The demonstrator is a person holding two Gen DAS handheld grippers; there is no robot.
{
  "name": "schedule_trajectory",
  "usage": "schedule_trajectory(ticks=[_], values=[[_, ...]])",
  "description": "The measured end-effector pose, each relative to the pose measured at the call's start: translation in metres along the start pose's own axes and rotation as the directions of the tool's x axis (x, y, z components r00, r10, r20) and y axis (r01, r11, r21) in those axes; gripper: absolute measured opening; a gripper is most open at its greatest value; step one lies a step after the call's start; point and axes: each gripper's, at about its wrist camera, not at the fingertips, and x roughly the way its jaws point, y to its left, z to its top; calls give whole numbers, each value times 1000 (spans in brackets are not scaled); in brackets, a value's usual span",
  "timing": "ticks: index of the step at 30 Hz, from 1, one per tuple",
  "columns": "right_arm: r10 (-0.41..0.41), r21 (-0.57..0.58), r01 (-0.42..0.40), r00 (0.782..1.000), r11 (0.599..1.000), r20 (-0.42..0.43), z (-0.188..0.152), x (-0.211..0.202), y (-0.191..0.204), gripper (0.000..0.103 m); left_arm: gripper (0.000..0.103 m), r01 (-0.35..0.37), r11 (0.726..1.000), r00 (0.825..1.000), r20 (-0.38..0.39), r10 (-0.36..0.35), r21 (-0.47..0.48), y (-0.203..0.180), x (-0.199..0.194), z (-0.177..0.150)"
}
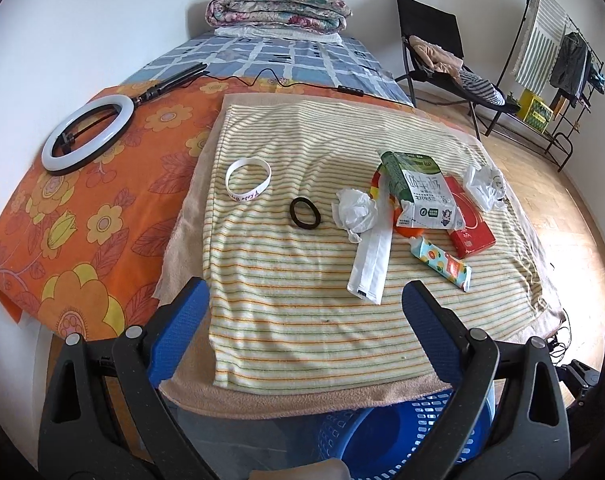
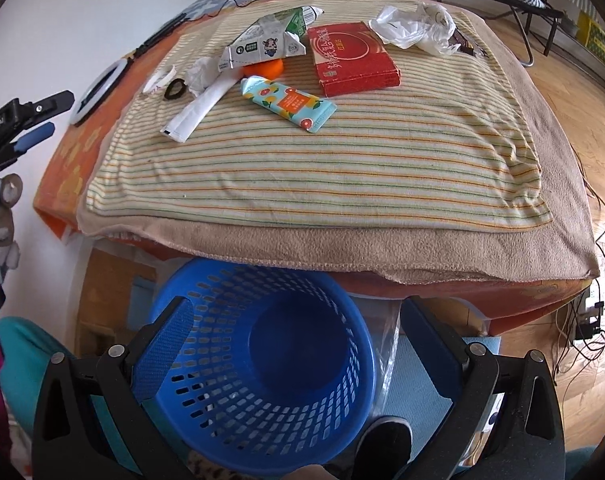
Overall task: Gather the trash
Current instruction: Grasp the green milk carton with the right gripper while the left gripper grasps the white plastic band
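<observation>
Below the towel's near edge, your right gripper [image 2: 298,344] hangs released over the blue basket [image 2: 238,432]; your left gripper [image 1: 302,320], also released, faces the milk carton [image 1: 418,192].

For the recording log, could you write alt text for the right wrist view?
The open right gripper hovers above an empty blue mesh basket on the floor by a bed. On the bed's striped towel lie a flattened milk carton, red box, fruit-print tube, white wrapper and crumpled plastic.
</observation>
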Motion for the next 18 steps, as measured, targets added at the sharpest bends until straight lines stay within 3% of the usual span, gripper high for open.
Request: schedule_trajectory(ticks=[4, 15, 18], values=[[-55, -45, 56, 998, 997, 38, 25, -6, 9, 102, 83, 13, 1000, 1000, -12, -14, -21, 17, 25, 28], [-19, 43, 12, 986, 999, 166, 131, -6, 4, 103, 53, 10, 1000, 994, -104, -9, 11, 30, 104, 63], [-39, 36, 33, 983, 999, 180, 159, 1, 11, 103, 53, 10, 1000, 992, -124, -9, 12, 34, 120, 67]])
